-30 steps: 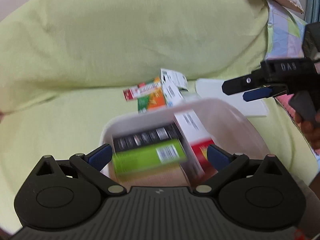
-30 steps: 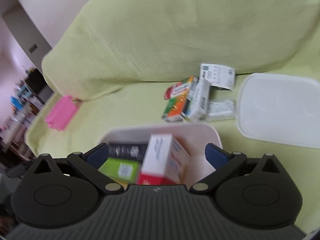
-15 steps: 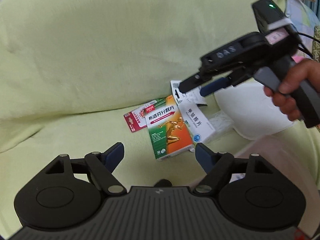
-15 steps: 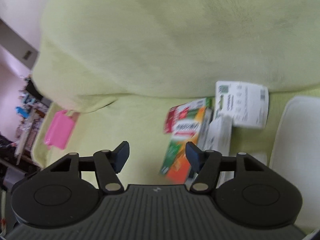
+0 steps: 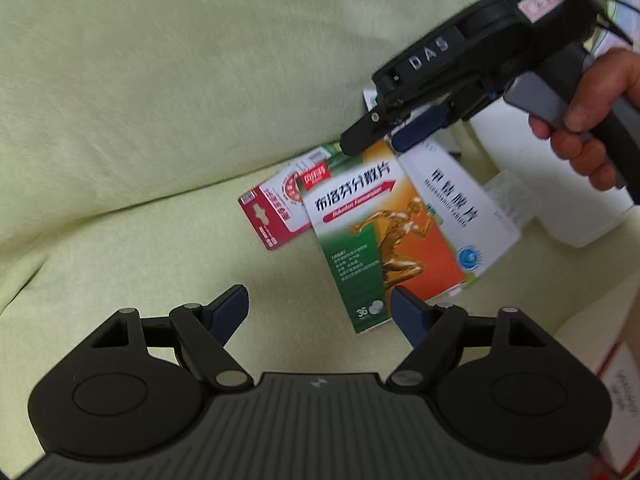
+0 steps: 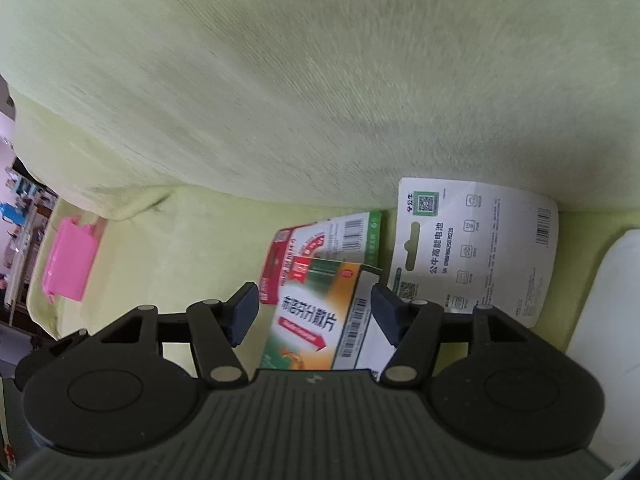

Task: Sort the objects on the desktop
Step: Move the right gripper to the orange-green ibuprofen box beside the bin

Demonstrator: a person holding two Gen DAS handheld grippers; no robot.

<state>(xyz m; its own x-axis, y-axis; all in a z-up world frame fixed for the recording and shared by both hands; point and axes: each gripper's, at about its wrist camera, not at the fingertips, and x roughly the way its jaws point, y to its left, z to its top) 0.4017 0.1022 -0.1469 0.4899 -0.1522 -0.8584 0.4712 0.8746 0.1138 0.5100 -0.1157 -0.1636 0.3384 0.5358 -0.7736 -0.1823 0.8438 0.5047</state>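
Both my jaws stand spread, pinching nothing. My right gripper point(image 6: 314, 312) hangs over the far end of the green-and-orange box point(image 5: 380, 240), one finger either side of its top end but clear of it. My left gripper point(image 5: 318, 314) waits at the box's near end, not touching.

The box lies flat on the yellow-green sofa cover point(image 5: 140, 120). The red-and-white box point(image 5: 272, 208) is tucked partly under its left side. The white-and-blue box point(image 5: 460, 208) touches its right side. Behind it lies the white battery card point(image 6: 476, 248); right of that, a white lid point(image 5: 560, 184).

Risks, as I judge them:
- The right finger could catch the white-and-blue box and drag both, since the two touch.
- An end flap on the box stands loose; pinching there could crush it or let it slip.
- Soft cover: pressing down may sink the box and tilt it.

Room: open cover left of the box; crowded right and behind. A lift straight up looks the cleanest way out.
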